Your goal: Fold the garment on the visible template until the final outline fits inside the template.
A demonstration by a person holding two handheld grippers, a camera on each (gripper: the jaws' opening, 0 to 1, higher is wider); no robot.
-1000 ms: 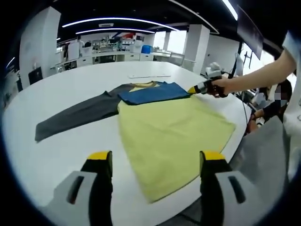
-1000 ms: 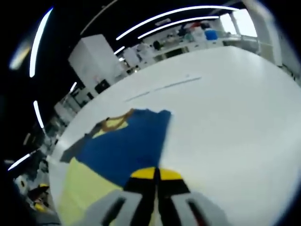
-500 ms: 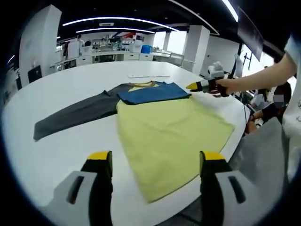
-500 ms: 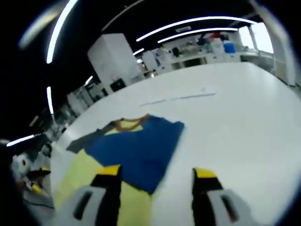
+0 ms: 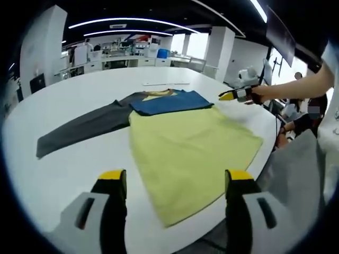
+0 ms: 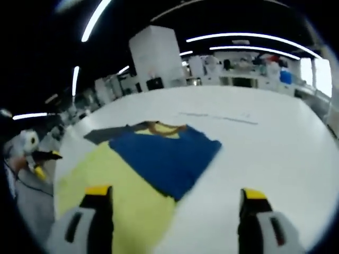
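Yellow-green fabric forms the body of the garment (image 5: 185, 153), a long-sleeved shirt lying flat on the white table (image 5: 63, 174); one dark grey sleeve (image 5: 79, 129) stretches straight out toward the left of the left gripper view, and a blue sleeve (image 5: 169, 102) is folded across the chest just below the mustard collar (image 5: 159, 95). In the right gripper view the same shirt (image 6: 106, 180) lies left of centre, the blue panel (image 6: 164, 156) overlapping the yellow-green body, collar (image 6: 161, 128) at its far end. Shirt position: near the table's rounded near edge, its lower hem close to that edge in the left gripper view, its right side near the rim where a grey drape (image 5: 296, 180) hangs beside the table. Open surface: broad bare white tabletop beyond the collar and to the left of the grey sleeve; in the right gripper view, bare tabletop (image 6: 275, 148) to the right of the blue panel. A thin pale strip (image 5: 167, 83) lies on the table well beyond the collar. Left gripper (image 5: 172, 182): jaws spread wide, holding nothing, above the shirt's near hem. Right gripper (image 6: 172, 198): jaws spread wide, holding nothing; in the left gripper view it (image 5: 231, 96) hovers just off the shirt's right shoulder, held by a hand (image 5: 259, 94).
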